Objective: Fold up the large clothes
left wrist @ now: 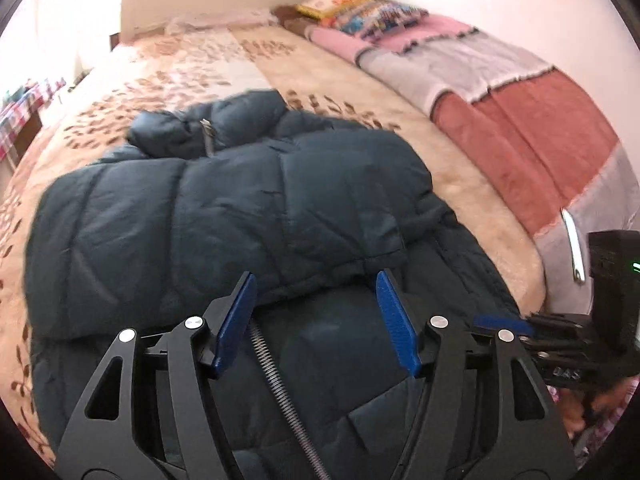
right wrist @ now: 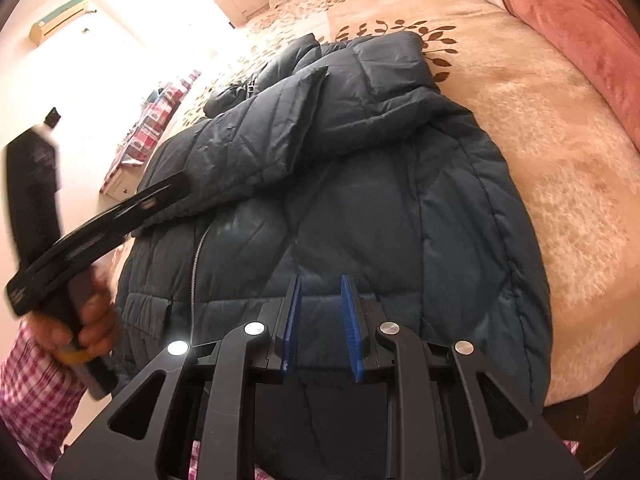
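Navy jacket (left wrist: 224,208) lies under both parted hand-held grippers.

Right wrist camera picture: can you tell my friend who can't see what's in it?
A dark blue puffy jacket lies on a beige bed, one sleeve folded across its front. The right gripper hovers open over the jacket's lower part, holding nothing. At the left, a hand holds the blurred left gripper by the folded sleeve.

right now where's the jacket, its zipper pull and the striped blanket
jacket (right wrist: 360,220): right wrist view, on the quilted front panel
zipper pull (left wrist: 207,126): left wrist view, on the metal tab by the collar
striped blanket (left wrist: 532,128): left wrist view, on its red stripe
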Motion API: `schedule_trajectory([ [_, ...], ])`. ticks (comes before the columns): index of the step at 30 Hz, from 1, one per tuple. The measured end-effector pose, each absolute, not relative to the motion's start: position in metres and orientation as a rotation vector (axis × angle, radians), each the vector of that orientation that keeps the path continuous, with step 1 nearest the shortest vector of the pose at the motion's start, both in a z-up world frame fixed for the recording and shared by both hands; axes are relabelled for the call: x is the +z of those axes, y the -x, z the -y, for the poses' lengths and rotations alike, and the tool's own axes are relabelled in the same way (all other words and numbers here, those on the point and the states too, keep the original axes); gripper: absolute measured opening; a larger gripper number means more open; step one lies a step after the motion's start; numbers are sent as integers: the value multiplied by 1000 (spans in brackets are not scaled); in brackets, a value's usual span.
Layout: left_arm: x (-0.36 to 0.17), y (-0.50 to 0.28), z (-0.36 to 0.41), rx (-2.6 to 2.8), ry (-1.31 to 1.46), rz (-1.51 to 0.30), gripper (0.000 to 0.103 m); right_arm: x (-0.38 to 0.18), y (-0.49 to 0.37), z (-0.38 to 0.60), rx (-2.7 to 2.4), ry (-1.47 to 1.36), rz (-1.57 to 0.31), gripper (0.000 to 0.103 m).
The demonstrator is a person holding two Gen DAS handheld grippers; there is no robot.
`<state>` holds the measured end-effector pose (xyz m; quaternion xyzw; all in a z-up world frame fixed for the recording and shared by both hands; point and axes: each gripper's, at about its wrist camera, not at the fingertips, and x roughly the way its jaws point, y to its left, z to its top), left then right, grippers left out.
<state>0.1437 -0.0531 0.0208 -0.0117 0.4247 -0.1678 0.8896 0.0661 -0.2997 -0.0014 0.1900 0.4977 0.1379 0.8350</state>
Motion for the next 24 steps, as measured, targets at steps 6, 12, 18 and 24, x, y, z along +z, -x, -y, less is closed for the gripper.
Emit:
schedule_trajectory([
  [6,35,-123,-9,-142,77,-814,62,14,-90,288,283,-412,-959,73],
  [12,30,-107,-69,49,124,-799,62,5,-137,271,245,-465,-989,60],
  [18,13,-93,-103,121,172,-839,62,-19,-163,260,198,-536,-1070,39],
  [24,-2,-82,-115,136,215,-862,62,-13,-161,254,203,-506,-1042,9],
])
